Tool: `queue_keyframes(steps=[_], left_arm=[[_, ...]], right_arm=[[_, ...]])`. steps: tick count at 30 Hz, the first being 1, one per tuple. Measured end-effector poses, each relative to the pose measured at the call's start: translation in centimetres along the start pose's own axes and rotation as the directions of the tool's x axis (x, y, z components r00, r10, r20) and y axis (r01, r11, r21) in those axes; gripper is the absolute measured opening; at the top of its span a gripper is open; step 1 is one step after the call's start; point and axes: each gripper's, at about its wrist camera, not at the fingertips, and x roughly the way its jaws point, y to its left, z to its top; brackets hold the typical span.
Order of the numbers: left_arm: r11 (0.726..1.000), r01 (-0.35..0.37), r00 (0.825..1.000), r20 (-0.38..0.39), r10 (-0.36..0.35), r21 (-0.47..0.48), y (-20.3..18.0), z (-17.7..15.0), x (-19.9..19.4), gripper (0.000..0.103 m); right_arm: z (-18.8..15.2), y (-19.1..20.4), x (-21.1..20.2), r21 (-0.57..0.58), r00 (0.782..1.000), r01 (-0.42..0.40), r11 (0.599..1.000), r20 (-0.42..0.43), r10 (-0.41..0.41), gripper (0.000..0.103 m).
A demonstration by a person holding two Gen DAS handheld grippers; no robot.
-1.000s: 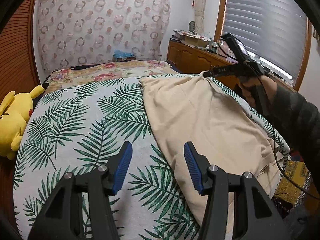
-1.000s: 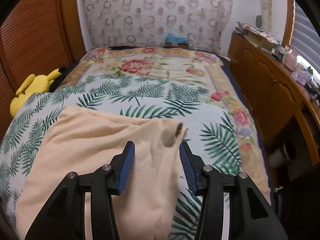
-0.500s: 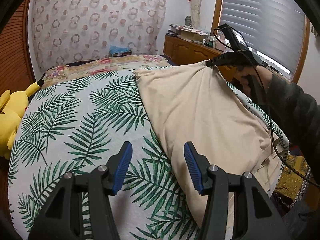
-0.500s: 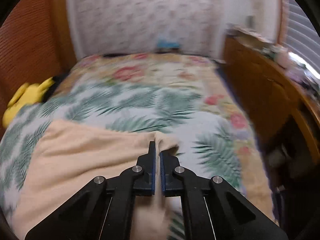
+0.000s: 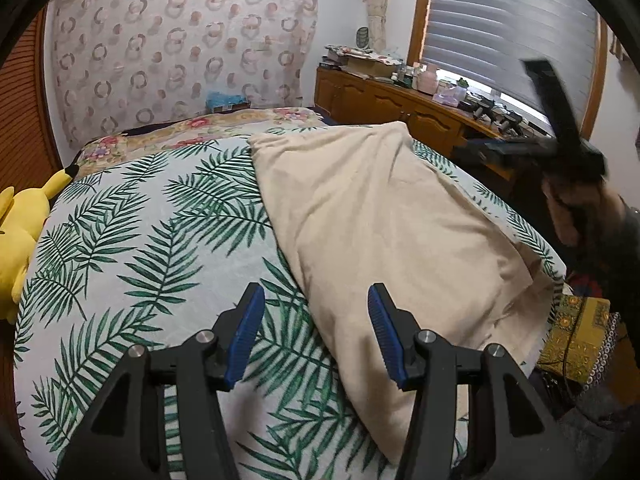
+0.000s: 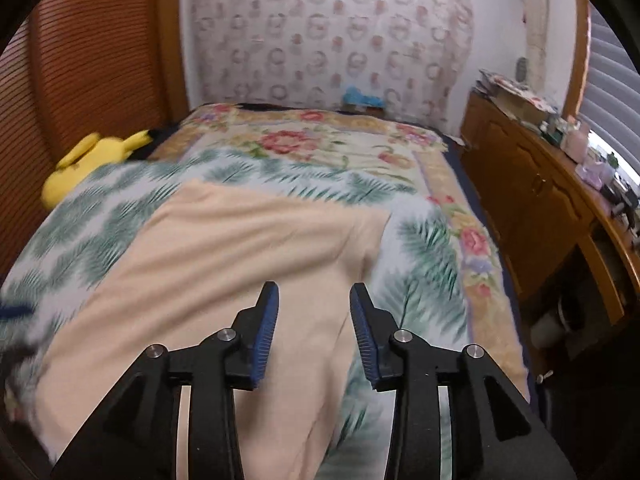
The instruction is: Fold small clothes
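A beige garment (image 5: 380,220) lies spread on the palm-leaf bed cover (image 5: 132,240), along the bed's right side. My left gripper (image 5: 314,336) is open and empty, low over the garment's near left edge. My right gripper (image 6: 312,332) is open and empty, above the garment (image 6: 224,264), which lies flat with its far corner on the cover. In the left wrist view the right gripper (image 5: 556,136) shows blurred at the right, lifted away from the cloth.
A yellow plush toy (image 5: 16,232) lies at the bed's left edge. A floral blanket (image 6: 320,144) covers the far end. A wooden cabinet (image 6: 532,200) with clutter runs along the right under the window blind (image 5: 512,28). A yellow patterned bag (image 5: 576,336) sits beside the bed.
My right gripper opened and let go of the garment's corner, then pulled back to the right. The corner dropped flat on the bed. My left gripper stayed open and moved slightly.
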Motion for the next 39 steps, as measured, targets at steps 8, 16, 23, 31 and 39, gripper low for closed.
queue_keyframes(steps=[8, 16, 23, 31, 39], left_arm=[[1.0, 0.01, 1.0, -0.024, -0.01, 0.016, -1.1, -0.7, 0.1, 0.053], [0.999, 0.025, 0.999, -0.046, -0.024, 0.027, -1.6, -1.5, 0.3, 0.053], [0.999, 0.032, 0.998, -0.061, -0.03, 0.027, -1.9, -1.6, 0.2, 0.053], [0.998, 0.053, 0.996, -0.07, -0.05, 0.04, -2.4, -1.4, -0.5, 0.053], [0.998, 0.049, 0.993, -0.106, -0.044, 0.041, -2.5, -2.2, -0.2, 0.053]], right_arm=[[-6.6, 3.7, -4.2, -0.014, 0.996, -0.082, 0.997, -0.037, 0.082, 0.04], [-9.9, 4.3, -5.3, 0.023, 0.993, -0.081, 0.996, -0.083, 0.083, 0.04], [-11.1, 4.0, -5.6, 0.03, 0.985, -0.137, 0.99, -0.103, 0.139, 0.002], [-11.9, 1.2, -9.9, 0.05, 0.992, -0.097, 0.994, -0.082, 0.101, 0.001], [-13.5, 1.2, -8.5, 0.055, 0.986, -0.1, 0.993, -0.13, 0.107, 0.001]])
